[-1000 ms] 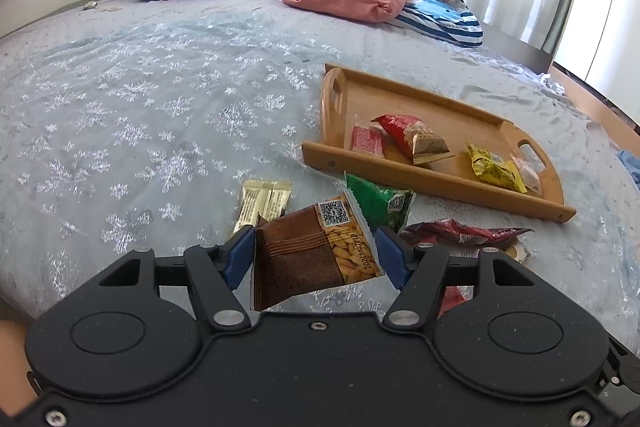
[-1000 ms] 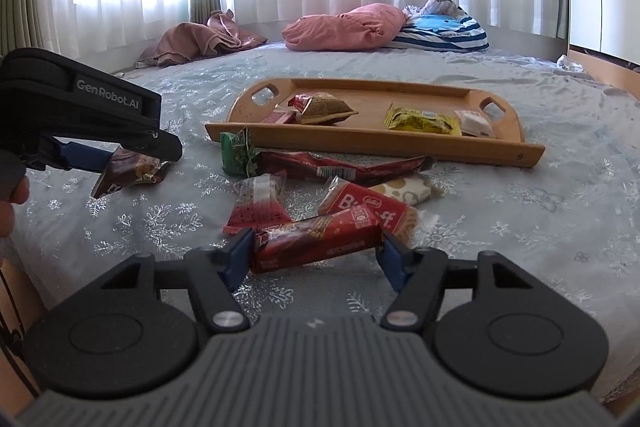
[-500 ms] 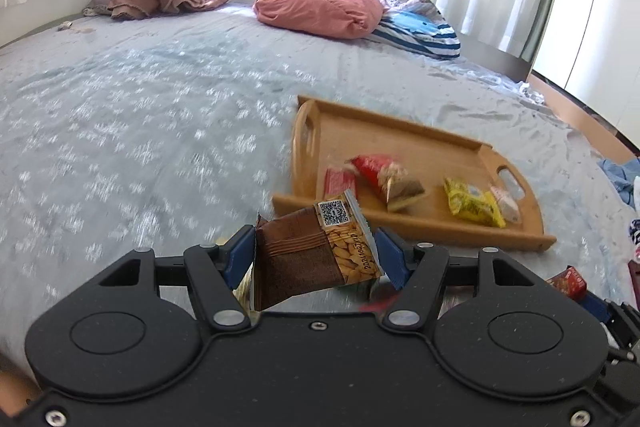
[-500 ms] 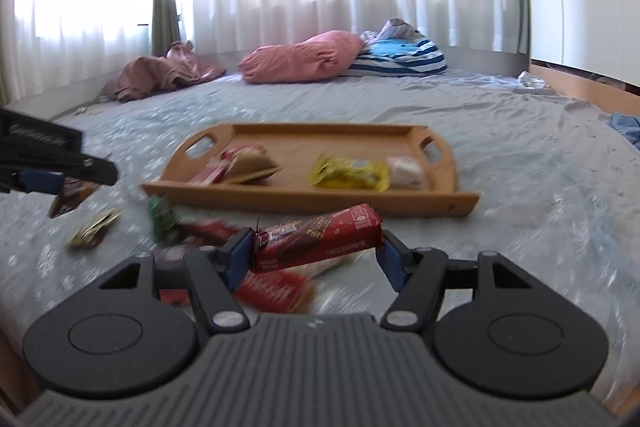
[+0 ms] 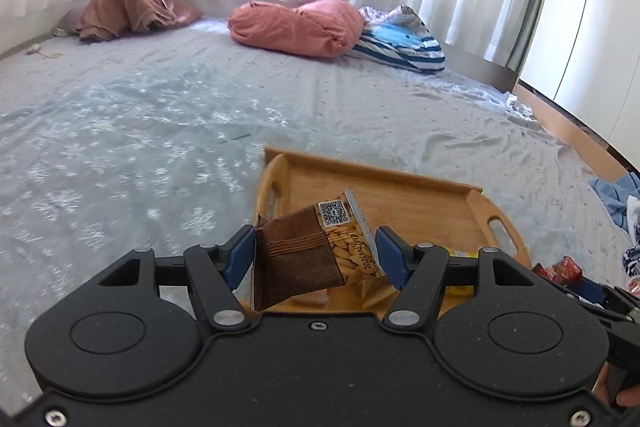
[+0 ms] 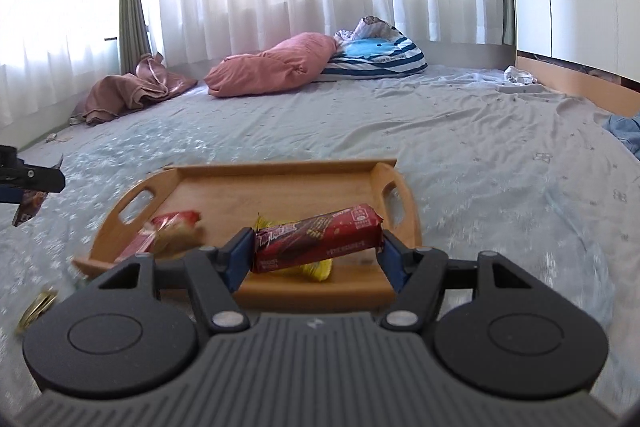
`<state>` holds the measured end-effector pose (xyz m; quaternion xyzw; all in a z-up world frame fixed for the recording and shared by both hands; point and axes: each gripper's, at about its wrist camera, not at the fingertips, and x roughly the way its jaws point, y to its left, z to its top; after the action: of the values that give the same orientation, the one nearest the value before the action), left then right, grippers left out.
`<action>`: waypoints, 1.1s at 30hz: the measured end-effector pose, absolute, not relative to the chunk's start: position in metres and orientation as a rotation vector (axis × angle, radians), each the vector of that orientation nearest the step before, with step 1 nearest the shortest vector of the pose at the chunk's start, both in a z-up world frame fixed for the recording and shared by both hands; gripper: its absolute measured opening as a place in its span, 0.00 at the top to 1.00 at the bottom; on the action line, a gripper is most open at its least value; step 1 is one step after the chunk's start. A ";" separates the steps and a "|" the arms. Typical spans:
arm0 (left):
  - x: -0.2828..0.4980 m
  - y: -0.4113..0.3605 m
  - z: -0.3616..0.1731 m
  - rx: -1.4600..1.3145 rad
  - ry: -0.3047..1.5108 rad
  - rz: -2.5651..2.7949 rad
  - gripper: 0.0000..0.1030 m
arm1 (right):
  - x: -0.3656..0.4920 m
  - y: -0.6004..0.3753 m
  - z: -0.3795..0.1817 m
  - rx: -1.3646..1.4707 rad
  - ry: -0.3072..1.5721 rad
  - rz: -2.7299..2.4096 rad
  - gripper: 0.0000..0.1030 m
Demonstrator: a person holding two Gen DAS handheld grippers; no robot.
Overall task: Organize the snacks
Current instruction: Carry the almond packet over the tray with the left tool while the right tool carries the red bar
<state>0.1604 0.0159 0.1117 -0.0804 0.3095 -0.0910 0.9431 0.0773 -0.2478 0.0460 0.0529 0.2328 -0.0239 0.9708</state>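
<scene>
We hold two grippers above a wooden tray on a bed. Our left gripper clamps a brown peanut packet; our right gripper clamps a red biscuit bar over the tray.

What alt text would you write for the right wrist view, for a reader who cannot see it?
The right gripper holds a red snack bar crosswise between its blue pads, above the near edge of a wooden tray on a pale bedsheet. The tray contains a yellow packet and red-wrapped snacks; pillows lie by white curtains behind.
</scene>
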 end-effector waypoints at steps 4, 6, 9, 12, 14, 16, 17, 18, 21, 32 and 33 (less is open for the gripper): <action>0.196 0.002 0.107 -0.157 0.673 -0.209 0.39 | 0.114 -0.264 0.051 0.151 0.522 -0.031 0.34; 0.216 -0.005 0.103 -0.144 0.689 -0.205 0.39 | 0.131 -0.270 0.051 0.158 0.549 -0.020 0.34; 0.244 -0.017 0.091 -0.105 0.722 -0.199 0.39 | 0.161 -0.278 0.046 0.187 0.610 0.000 0.34; 0.269 -0.027 0.076 -0.057 0.751 -0.190 0.39 | 0.190 -0.288 0.035 0.246 0.695 0.007 0.34; 0.282 -0.031 0.064 -0.049 0.783 -0.175 0.39 | 0.206 -0.294 0.029 0.286 0.733 0.001 0.34; 0.292 -0.031 0.054 -0.050 0.811 -0.161 0.39 | 0.217 -0.298 0.024 0.305 0.745 -0.006 0.34; 0.296 -0.032 0.050 -0.049 0.818 -0.159 0.39 | 0.222 -0.298 0.022 0.304 0.750 -0.009 0.34; 0.299 -0.032 0.046 -0.047 0.820 -0.160 0.39 | 0.226 -0.299 0.020 0.301 0.752 -0.013 0.34; 0.305 -0.037 0.039 -0.024 0.816 -0.180 0.39 | 0.235 -0.299 0.016 0.282 0.756 -0.024 0.34; 0.318 -0.051 0.027 -0.001 0.835 -0.181 0.39 | 0.250 -0.296 0.001 0.284 0.774 -0.038 0.34; 0.318 -0.052 0.027 0.004 0.836 -0.182 0.39 | 0.251 -0.296 0.000 0.282 0.776 -0.039 0.34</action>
<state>0.3182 -0.0518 0.0268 0.0018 0.4054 -0.0883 0.9099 0.2505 -0.2961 0.0002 0.1372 0.3772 -0.0192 0.9157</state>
